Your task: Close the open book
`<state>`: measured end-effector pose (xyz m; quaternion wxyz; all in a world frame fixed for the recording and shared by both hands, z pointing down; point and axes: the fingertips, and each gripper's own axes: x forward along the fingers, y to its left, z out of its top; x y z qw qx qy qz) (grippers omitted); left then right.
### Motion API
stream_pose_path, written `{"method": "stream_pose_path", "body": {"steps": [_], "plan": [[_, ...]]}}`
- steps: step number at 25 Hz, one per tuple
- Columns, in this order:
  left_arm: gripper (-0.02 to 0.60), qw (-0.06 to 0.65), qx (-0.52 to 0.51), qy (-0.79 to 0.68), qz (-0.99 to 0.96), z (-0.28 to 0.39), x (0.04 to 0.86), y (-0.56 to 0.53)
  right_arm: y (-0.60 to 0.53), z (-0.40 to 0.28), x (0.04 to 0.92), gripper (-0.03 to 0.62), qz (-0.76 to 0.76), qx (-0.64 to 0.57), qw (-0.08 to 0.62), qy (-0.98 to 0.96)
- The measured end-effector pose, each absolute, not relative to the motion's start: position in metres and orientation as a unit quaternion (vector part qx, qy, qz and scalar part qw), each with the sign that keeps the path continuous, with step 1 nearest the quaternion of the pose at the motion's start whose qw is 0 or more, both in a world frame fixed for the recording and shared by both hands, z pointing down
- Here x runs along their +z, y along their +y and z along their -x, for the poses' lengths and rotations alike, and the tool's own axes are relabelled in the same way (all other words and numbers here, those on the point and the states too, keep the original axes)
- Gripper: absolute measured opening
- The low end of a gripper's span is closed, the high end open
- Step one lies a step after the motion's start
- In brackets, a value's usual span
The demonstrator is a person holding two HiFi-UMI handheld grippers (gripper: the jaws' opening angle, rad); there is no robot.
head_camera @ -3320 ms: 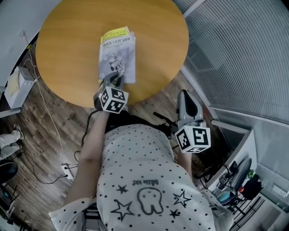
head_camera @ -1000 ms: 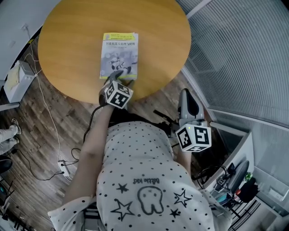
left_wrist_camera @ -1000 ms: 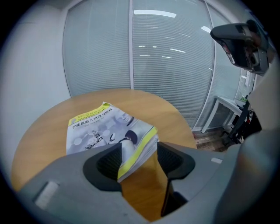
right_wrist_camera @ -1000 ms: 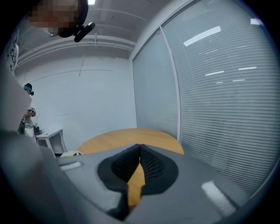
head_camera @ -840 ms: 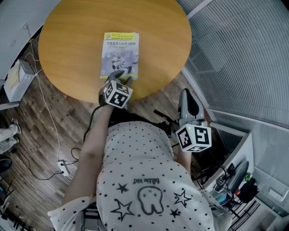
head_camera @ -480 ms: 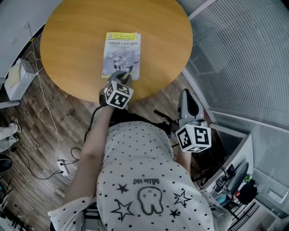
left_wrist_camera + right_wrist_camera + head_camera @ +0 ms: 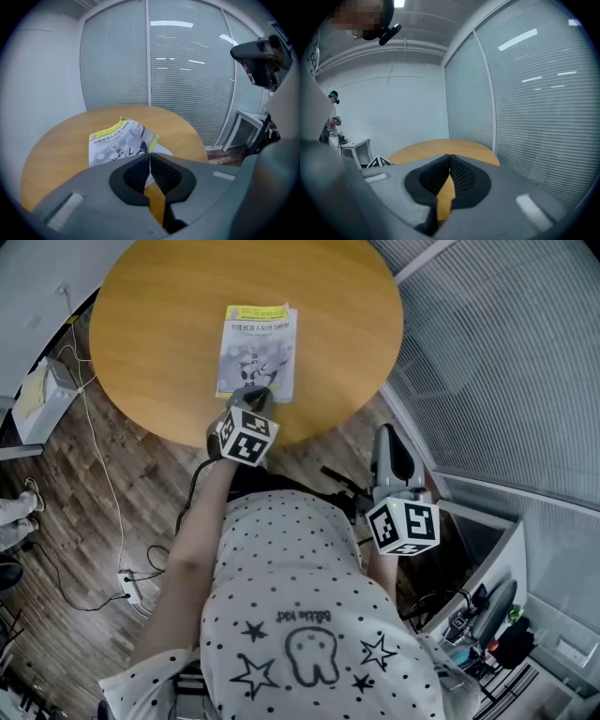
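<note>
The book [image 7: 256, 352] lies closed and flat on the round wooden table [image 7: 159, 315], its grey and yellow cover facing up. My left gripper [image 7: 256, 397] hovers over the book's near edge. Its jaws have just been closing and now stand shut with nothing between them. In the left gripper view the book [image 7: 119, 140] shows just beyond the shut left gripper [image 7: 149, 154]. My right gripper [image 7: 388, 437] is off the table to the right, beside my body, and is shut on nothing. In the right gripper view the right gripper [image 7: 450, 157] points level towards the table [image 7: 436, 147].
Glass walls with blinds run along the right side [image 7: 506, 352]. A white box [image 7: 42, 399] and a cable with a power strip [image 7: 131, 585] are on the wooden floor to the left. A white side table [image 7: 248, 126] stands by the glass. A person [image 7: 332, 126] stands far off.
The book's cover, slightly raised in the earliest frame, now lies flat. The left gripper's jaws have drawn together at the book's near edge. The right gripper has not moved.
</note>
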<state>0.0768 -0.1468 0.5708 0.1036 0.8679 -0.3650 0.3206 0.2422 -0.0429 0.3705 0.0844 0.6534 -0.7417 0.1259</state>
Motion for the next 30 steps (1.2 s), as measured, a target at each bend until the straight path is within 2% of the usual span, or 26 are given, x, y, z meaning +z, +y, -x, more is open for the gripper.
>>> {"method": "stream_pose_path", "body": {"steps": [17,30], "plan": [[0.011,0.099,0.299,-0.378,-0.871,-0.069,0.56,-0.144,-0.048,-0.227,0.369,0.003,-0.639,0.119,0.082,-0.755],[0.009,0.088,0.191,-0.466,-0.86,-0.025,0.469,-0.16,-0.05,-0.2,0.365,0.005,-0.612,0.111,0.089,-0.778]]}}
